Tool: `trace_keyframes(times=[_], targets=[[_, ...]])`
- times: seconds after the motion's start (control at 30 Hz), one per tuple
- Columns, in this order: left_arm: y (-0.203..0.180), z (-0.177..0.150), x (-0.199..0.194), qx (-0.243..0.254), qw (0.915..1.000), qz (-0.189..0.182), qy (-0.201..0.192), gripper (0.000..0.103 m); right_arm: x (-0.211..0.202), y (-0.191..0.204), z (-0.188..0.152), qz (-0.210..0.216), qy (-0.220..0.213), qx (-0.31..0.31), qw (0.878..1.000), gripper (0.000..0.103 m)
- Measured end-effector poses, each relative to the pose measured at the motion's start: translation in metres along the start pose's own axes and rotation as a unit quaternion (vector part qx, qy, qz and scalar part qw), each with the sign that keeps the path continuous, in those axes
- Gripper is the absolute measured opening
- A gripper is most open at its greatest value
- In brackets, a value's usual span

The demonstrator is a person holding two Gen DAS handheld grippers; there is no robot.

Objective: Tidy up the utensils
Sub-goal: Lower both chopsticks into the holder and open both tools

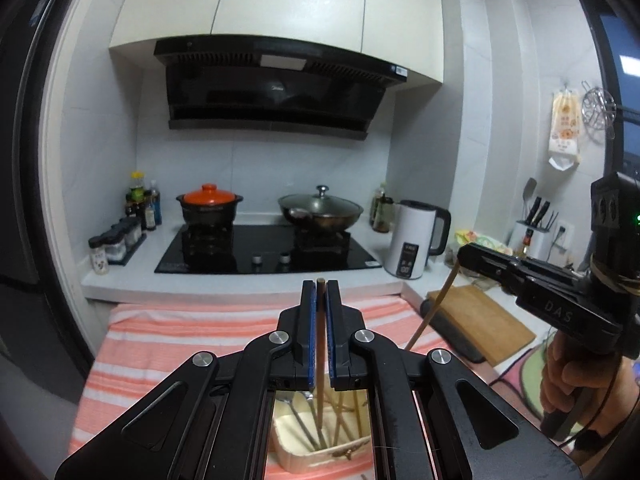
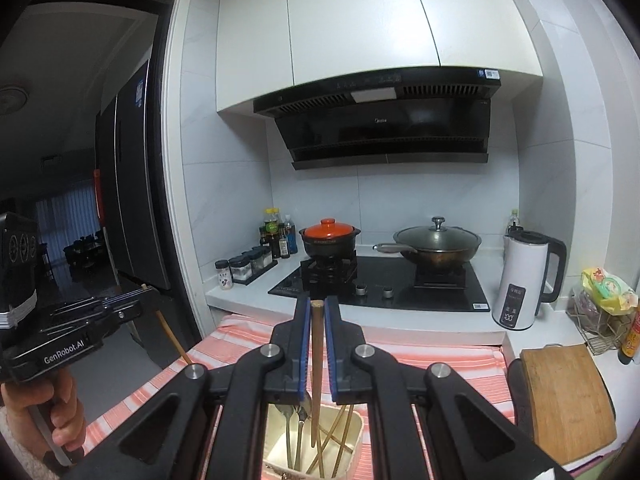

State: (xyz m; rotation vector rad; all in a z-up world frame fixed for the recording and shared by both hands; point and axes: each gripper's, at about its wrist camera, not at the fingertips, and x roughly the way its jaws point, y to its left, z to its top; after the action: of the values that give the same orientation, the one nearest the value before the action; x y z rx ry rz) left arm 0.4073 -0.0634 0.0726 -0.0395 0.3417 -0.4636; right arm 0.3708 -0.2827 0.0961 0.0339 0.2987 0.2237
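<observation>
Overhead, white cabinets (image 2: 360, 16) and a black range hood (image 1: 276, 84) fill the upper wall, above a white surface (image 1: 240, 282) carrying a black cooktop (image 1: 264, 252) with an orange-lidded clay pot (image 1: 209, 206) and a lidded wok (image 1: 321, 210). Nearer, a pink-and-white striped cloth (image 1: 192, 340) is spread, with a wooden cutting board (image 2: 568, 396) to its right and a white electric kettle (image 2: 524, 280) by the cooktop. On the cloth sits a cream utensil holder (image 2: 352, 428) containing metal spoons (image 2: 294, 416) and chopsticks, seen from above in both wrist views. The left hand-held gripper (image 1: 320, 292) is pinching one brown chopstick (image 1: 320, 360) upright over the holder. The right hand-held gripper (image 2: 317, 308) likewise clamps another chopstick (image 2: 317, 360), whose lower end dips into the holder.
</observation>
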Motion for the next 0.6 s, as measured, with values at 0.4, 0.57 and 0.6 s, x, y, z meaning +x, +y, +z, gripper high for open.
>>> trace_keyframes(times=[0.4, 0.57, 0.6], targets=[[0.03, -0.051, 0.087, -0.05, 0.9911, -0.006, 0.123, 0.002, 0.09, -0.004, -0.055, 0.014, 0.137, 0.0, 0.991, 0.007], [0.028, -0.069, 0.106, -0.041, 0.9872, 0.003, 0.154, 0.003, 0.111, 0.0, -0.067, 0.012, 0.168, -0.004, 0.986, 0.007], [0.027, -0.071, 0.108, -0.039, 0.9869, 0.004, 0.157, 0.003, 0.113, 0.0, -0.068, 0.011, 0.17, -0.004, 0.985, 0.007]])
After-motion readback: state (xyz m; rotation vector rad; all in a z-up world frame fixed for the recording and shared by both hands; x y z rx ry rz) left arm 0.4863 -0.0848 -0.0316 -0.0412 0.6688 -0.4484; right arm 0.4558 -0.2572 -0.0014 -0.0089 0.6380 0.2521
